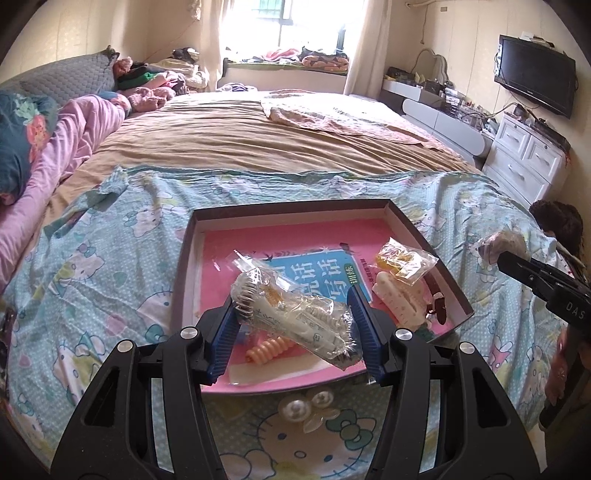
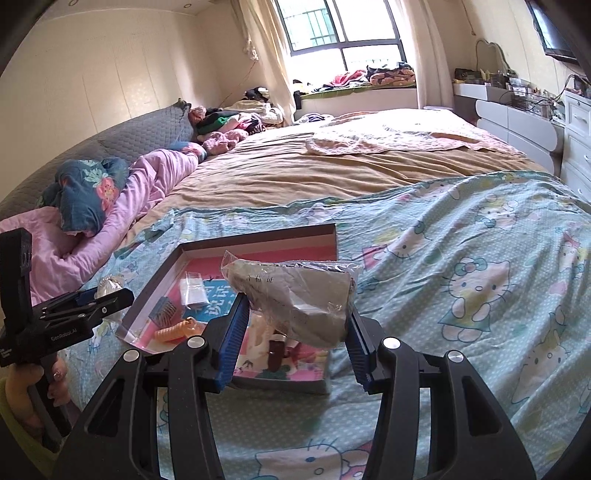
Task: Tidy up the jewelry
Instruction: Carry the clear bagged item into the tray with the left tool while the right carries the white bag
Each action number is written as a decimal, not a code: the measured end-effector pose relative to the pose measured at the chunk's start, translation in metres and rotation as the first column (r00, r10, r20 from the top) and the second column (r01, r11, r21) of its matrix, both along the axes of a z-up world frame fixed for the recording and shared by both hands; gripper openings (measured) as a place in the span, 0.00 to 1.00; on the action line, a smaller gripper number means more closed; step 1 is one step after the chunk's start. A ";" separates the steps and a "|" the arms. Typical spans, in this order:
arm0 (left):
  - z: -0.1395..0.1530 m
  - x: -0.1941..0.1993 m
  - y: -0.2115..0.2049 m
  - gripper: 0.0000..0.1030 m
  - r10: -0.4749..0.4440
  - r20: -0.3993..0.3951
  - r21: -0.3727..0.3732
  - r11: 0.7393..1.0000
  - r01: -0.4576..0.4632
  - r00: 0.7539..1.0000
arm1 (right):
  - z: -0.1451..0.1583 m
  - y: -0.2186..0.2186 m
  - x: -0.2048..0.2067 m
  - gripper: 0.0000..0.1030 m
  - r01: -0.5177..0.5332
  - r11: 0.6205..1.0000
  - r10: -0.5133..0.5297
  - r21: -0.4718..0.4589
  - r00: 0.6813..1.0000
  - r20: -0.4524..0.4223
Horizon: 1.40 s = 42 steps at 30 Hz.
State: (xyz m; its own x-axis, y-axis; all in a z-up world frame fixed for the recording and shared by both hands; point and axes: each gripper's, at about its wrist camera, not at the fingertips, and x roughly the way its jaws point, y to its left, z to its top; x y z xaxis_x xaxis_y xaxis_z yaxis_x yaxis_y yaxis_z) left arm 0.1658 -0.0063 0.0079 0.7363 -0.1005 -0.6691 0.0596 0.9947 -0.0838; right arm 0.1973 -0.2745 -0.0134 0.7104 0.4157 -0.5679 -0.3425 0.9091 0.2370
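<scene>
Here, a clear packet (image 1: 295, 317) with a white hair clip inside is gripped between the blue jaws of the left gripper (image 1: 295, 325), held above the near part of a shallow tray (image 1: 428, 254) set on a cartoon-print sheet (image 1: 103, 258) on the bed (image 1: 258, 140). Under the packet, an orange coil tie (image 1: 267, 349) is seen on the tray's pink floor. Just before the tray's near rim, a pearl clip (image 1: 306, 406) lies on the sheet. At the tray's right side, a cream claw clip (image 1: 397, 295) and a small bag of yellow pieces (image 1: 402, 260) are seen, the bag resting partly on the clip. In the right wrist view, a grey plastic bag (image 2: 295, 295) is clamped in the jaws of the right gripper (image 2: 293, 328), over the tray's near corner; its contents cannot be told. Farther off, a tan blanket (image 1: 258, 147) is spread across the bed, with pink bedding (image 1: 74, 136) at the left and a window (image 2: 340, 29) beyond.
</scene>
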 end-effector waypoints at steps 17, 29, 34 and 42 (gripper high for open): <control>-0.037 0.013 -0.007 0.48 -0.041 -0.084 -0.010 0.999 0.040 0.996 | -0.028 0.005 0.006 0.47 -0.017 0.999 0.014 -0.048 0.998 -0.067; -0.050 0.018 0.000 0.48 -0.011 -0.115 0.002 1.000 0.011 0.993 | -0.041 0.029 0.006 0.47 -0.097 0.994 0.091 -0.051 0.990 -0.103; -0.050 0.019 0.005 0.49 0.002 -0.117 -0.001 1.000 -0.002 0.993 | -0.045 0.040 0.005 0.47 -0.130 0.990 0.123 -0.062 0.986 -0.111; -0.044 0.019 0.014 0.59 0.029 -0.102 -0.004 1.000 -0.029 0.994 | -0.048 0.054 0.011 0.47 -0.156 0.984 0.146 -0.085 0.983 -0.113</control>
State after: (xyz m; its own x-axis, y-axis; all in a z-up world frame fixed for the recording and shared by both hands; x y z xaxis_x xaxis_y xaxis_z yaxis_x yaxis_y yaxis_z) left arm 0.1845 0.0076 -0.0360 0.6669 -0.0837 -0.7404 0.0214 0.9954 -0.0932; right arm 0.2080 -0.2203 -0.0615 0.5772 0.4553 -0.6779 -0.4548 0.8687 0.1962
